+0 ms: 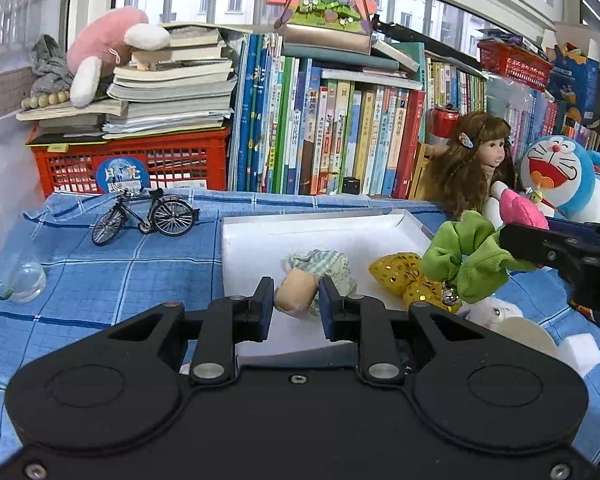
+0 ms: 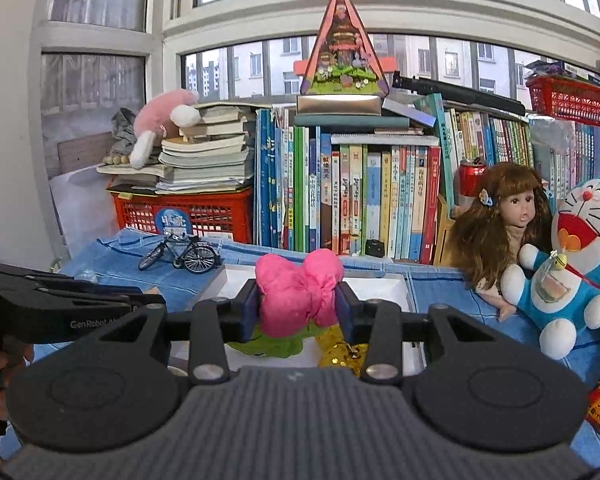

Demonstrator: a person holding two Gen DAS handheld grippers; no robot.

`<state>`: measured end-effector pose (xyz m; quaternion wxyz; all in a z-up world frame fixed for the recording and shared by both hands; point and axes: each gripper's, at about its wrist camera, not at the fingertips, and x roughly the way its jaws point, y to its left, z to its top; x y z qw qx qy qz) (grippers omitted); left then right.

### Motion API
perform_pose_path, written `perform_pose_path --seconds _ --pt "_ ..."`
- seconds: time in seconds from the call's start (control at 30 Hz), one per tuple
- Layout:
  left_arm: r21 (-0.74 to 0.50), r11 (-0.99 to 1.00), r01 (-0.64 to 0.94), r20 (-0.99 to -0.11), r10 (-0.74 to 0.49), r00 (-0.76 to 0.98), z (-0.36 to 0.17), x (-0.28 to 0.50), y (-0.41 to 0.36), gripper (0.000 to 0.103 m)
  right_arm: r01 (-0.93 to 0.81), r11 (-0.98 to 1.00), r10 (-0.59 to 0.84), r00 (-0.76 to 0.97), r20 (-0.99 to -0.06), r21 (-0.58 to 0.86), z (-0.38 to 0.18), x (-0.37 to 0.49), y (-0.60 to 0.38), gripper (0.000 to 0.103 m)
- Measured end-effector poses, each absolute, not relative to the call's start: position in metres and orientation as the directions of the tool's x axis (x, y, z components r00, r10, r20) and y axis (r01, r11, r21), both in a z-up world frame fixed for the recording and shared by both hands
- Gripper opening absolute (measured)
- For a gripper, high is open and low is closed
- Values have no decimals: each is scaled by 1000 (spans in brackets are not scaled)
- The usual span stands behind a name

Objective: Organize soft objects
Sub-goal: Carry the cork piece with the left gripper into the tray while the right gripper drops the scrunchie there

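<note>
- Fingers of the right gripper (image 2: 296, 312) clamp a pink and green scrunchie (image 2: 298, 292) above the tray's right edge.
- Left gripper (image 1: 294, 306) jaws stand apart around a beige cloth roll (image 1: 298, 294) in the white tray (image 1: 252, 240).
- Gold bow (image 1: 404, 276) lies by the tray's right edge.

**Colours on the desk**

The cloth (image 1: 100, 280) on the desk is blue with darker blue lines that make squares. The tray (image 1: 340, 228) is white. In it lie a gold bow (image 1: 404, 276) with shiny dots and a small doll (image 1: 312, 280) in a pale green checked dress. The scrunchie (image 1: 464, 260) is bright green. The soft toy (image 2: 300, 292) is hot pink, between dark blue pads (image 2: 249, 312) of the black right tool (image 2: 296, 312). The little bike (image 1: 144, 216) is black. The crate (image 1: 132, 164) is red. The plush cat (image 2: 580, 248) is blue and white.
</note>
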<state>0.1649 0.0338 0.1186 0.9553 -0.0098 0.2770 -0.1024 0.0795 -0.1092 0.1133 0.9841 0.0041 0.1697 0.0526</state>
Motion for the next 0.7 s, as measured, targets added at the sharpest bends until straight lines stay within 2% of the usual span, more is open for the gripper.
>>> perform_pose_path --seconds 0.33,0.7 --pt "-103 972 209 -593 -229 772 113 211 32 23 -93 995 94 906 -412 23 119 121 -111 45" --pt "-145 974 173 -687 -225 691 91 273 36 23 -37 999 52 830 -555 38 114 187 -119 45"
